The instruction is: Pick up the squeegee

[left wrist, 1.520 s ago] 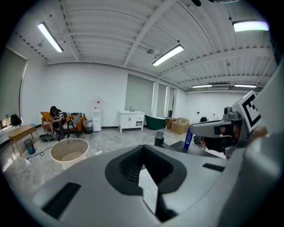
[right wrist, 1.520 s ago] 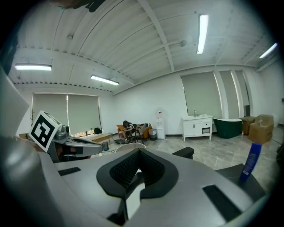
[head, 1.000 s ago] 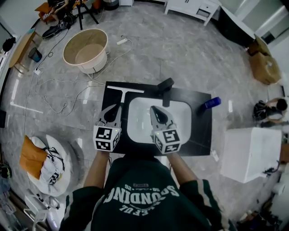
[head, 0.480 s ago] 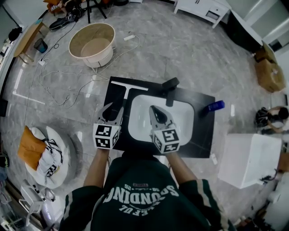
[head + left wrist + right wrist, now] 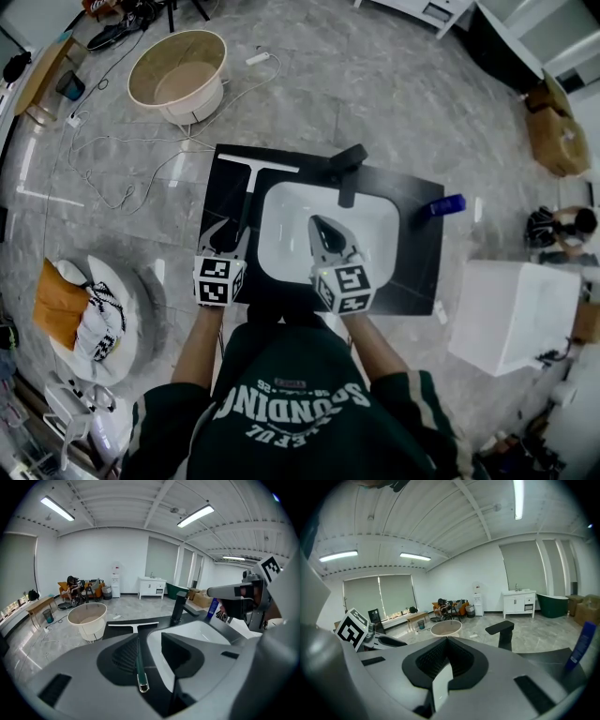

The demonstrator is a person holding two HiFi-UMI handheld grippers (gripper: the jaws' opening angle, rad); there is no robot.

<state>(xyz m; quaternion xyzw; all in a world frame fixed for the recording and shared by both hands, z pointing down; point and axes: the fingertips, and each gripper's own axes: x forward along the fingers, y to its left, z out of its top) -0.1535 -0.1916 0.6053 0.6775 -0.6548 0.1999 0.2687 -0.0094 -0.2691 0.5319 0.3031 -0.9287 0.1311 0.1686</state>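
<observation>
**Left jaws spread around the squeegee handle**

My left gripper (image 5: pixel 232 232) sits low over the black counter (image 5: pixel 422 272), on the 9 o'clock side of the white sink (image 5: pixel 281 220). Its jaws have just been opening and now stand wide apart, released, with the near end of the squeegee (image 5: pixel 249 192) between them. In the left gripper view the dark handle runs up the gap close to the left-hand pad, and its small metal hanging loop is the part nearest the camera. I cannot tell whether the handle brushes that pad. The other pad is well clear of it, so nothing is clamped.

The squeegee lies flat on the counter. Its handle points back toward me, and its pale blade lies crosswise at 12 o'clock from my left gripper, near the counter's far edge.

My right gripper (image 5: pixel 317 225) hovers over the sink, at 3 o'clock from the left one. Its jaws are clenched together on nothing. Its tip points to 12 o'clock, toward the black faucet (image 5: pixel 347 178) at the sink's far rim. A blue bottle (image 5: pixel 441 208) stands on the counter at 2 o'clock from that gripper.

On the floor beyond the counter, a round beige tub (image 5: pixel 178 84) stands at 11 o'clock, with white cables (image 5: pixel 122 169) trailing between it and the counter. A white box (image 5: pixel 511 319) stands beside the counter at 4 o'clock.
</observation>
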